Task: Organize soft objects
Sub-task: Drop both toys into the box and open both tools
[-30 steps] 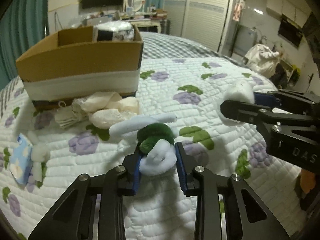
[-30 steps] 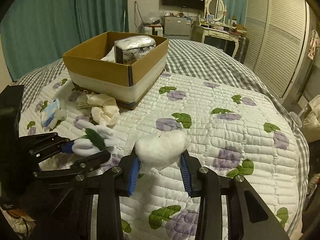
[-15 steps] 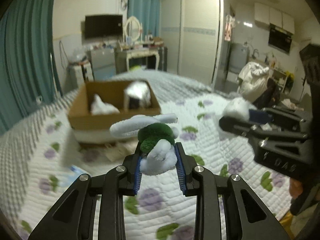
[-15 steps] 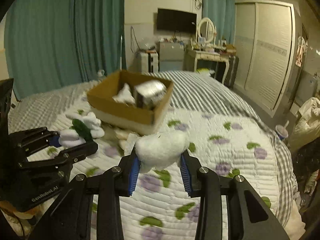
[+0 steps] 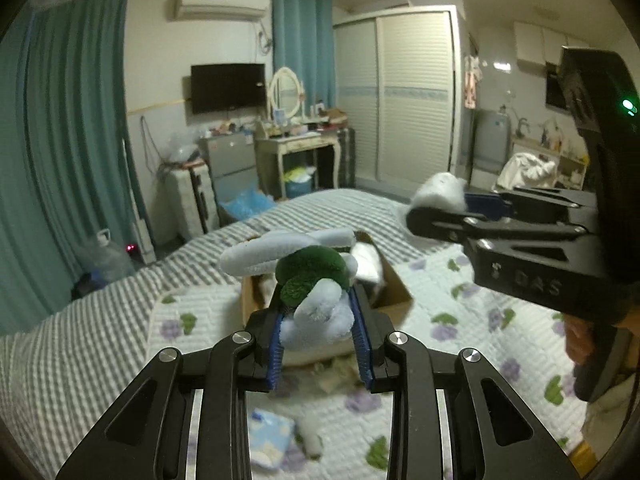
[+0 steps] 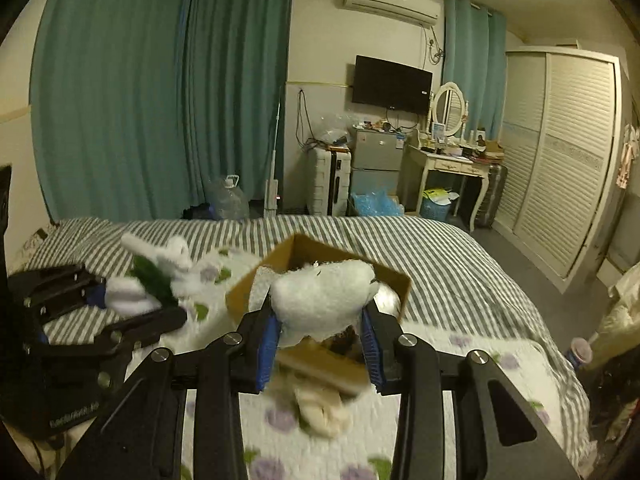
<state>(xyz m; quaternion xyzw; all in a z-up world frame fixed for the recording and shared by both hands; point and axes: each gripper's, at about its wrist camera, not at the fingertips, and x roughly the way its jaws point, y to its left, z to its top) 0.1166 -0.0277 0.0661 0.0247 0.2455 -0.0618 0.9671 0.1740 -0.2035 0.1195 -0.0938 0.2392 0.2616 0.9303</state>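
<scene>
My left gripper (image 5: 318,330) is shut on a white and green plush toy (image 5: 308,276), held high above the bed. It also shows in the right wrist view (image 6: 152,276) at the left. My right gripper (image 6: 320,332) is shut on a white fluffy soft toy (image 6: 324,300), also held high; it shows in the left wrist view (image 5: 440,192) at the right. The open cardboard box (image 6: 340,264) sits on the bed below and ahead of both grippers, partly hidden behind the toys. It holds soft items (image 5: 368,264).
A cream soft toy (image 6: 320,408) lies on the floral quilt (image 5: 500,320) in front of the box. A light blue packet (image 5: 268,440) lies on the quilt nearer me. Beyond the bed stand a dresser (image 6: 448,168), suitcase (image 6: 332,184) and wardrobe (image 6: 560,152).
Both grippers have risen well above the bed with their toys still held, and the views have tilted up. The box now looks smaller and lower.
</scene>
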